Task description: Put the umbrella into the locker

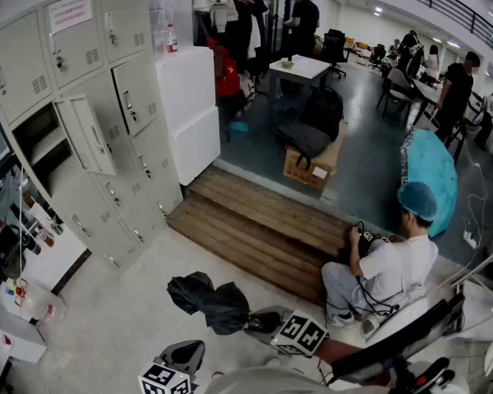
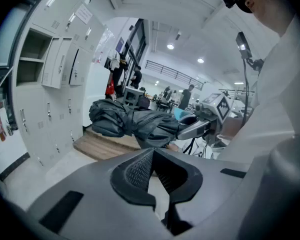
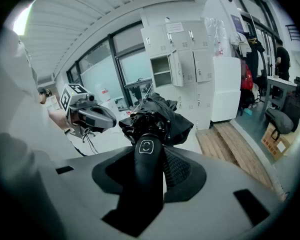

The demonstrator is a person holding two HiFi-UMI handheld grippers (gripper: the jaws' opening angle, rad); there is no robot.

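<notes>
Right claw [image 3: 149,146] is clamped on the umbrella [image 3: 165,116] handle; left claw [image 2: 151,154] is closed, empty. Umbrella sits well apart from the locker [image 1: 74,195], whose door [image 1: 86,134] is open. Risk: loose canopy snags the door or the compartment edge.

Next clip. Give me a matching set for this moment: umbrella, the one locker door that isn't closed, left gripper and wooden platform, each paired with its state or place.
Things:
1. umbrella
2. locker door
3. left gripper
4. wooden platform

States or places:
A. swung open
B. folded, handle clamped in the right gripper
C. nothing between its jaws
D. flat on the floor beside the lockers

Pairs: 1-B, 2-A, 3-C, 4-D
</notes>
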